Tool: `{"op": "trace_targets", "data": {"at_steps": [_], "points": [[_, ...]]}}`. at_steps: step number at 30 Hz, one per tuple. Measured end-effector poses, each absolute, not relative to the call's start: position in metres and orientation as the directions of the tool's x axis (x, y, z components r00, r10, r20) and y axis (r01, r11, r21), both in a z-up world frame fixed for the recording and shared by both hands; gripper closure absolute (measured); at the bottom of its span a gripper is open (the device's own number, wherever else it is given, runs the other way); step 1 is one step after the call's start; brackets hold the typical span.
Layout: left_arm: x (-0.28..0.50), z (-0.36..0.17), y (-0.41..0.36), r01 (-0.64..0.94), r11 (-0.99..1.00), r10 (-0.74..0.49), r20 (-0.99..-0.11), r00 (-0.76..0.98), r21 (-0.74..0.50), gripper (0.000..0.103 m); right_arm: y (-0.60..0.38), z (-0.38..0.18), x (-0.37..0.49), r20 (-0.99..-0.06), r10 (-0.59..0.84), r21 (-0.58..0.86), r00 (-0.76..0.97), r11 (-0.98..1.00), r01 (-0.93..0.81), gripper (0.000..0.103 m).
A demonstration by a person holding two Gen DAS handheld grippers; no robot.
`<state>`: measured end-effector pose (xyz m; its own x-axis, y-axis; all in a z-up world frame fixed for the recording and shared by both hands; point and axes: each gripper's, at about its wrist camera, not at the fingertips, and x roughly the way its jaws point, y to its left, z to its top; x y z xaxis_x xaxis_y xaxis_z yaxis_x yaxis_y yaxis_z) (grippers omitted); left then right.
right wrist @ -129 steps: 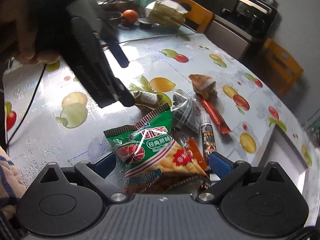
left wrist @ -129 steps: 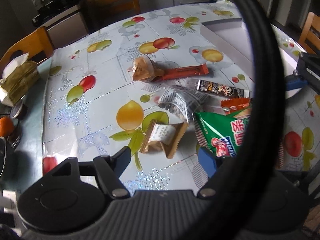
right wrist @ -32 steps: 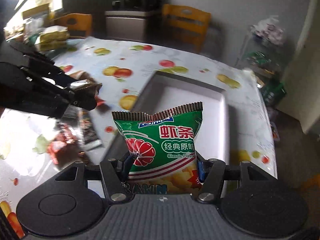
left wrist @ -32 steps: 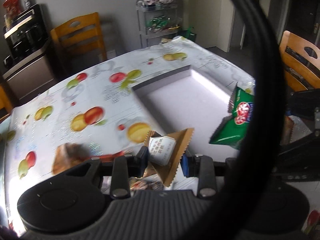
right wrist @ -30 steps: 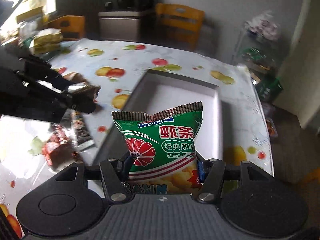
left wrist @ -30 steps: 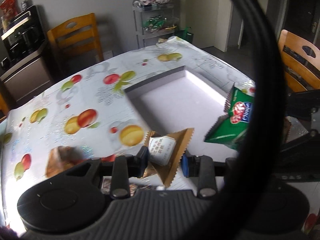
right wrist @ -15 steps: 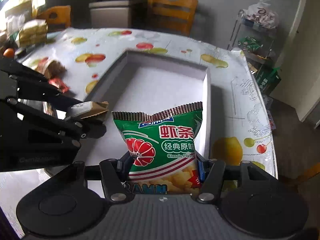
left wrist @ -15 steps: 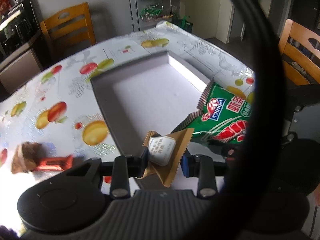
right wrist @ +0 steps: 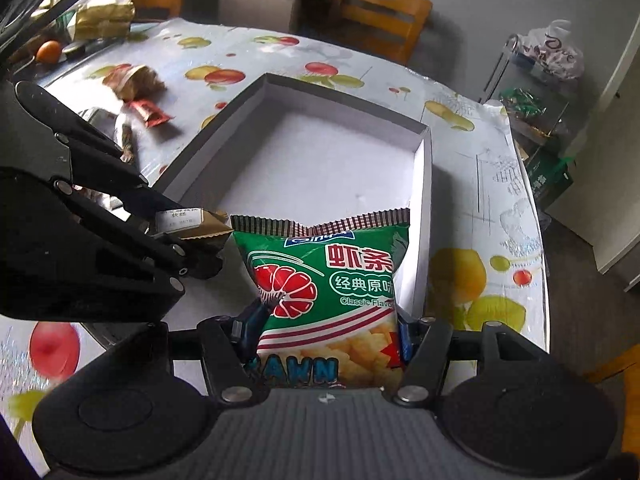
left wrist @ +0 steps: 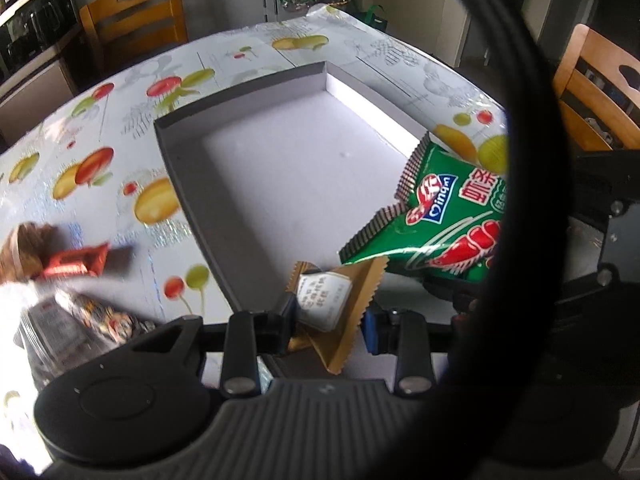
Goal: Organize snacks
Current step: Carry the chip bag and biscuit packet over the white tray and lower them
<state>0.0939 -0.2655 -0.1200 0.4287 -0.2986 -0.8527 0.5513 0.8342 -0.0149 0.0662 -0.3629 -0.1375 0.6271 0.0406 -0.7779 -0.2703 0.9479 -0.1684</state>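
My left gripper is shut on a small gold-brown snack packet with a white label, held over the near edge of a shallow grey box. My right gripper is shut on a green prawn-cracker bag, held over the box's near right corner. The bag also shows at the right of the left wrist view. The gold packet and left gripper show at the left of the right wrist view. The box's inside is bare.
Loose snacks lie on the fruit-print tablecloth left of the box: a red bar, a brown packet, a clear wrapped pack. Wooden chairs stand around the table. A wire rack stands at right.
Both grippers have moved from the snack pile to the grey box, each carrying its packet. In the last half second they came closer over the box's near end.
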Motion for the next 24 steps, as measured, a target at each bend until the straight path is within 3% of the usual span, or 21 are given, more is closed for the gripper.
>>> {"op": "trace_targets", "data": {"at_steps": [10, 24], "points": [[0.049, -0.124, -0.263, 0.603, 0.797, -0.309, -0.864, 0.398, -0.007, 0.072, -0.361, -0.137, 0.021, -0.793, 0.034, -0.164, 0.608, 0.95, -0.267, 0.042], [0.044, -0.124, -0.261, 0.609, 0.793, -0.316, -0.85, 0.42, 0.006, 0.071, -0.362, -0.135, 0.017, -0.786, 0.026, -0.167, 0.618, 0.953, -0.253, 0.039]]}}
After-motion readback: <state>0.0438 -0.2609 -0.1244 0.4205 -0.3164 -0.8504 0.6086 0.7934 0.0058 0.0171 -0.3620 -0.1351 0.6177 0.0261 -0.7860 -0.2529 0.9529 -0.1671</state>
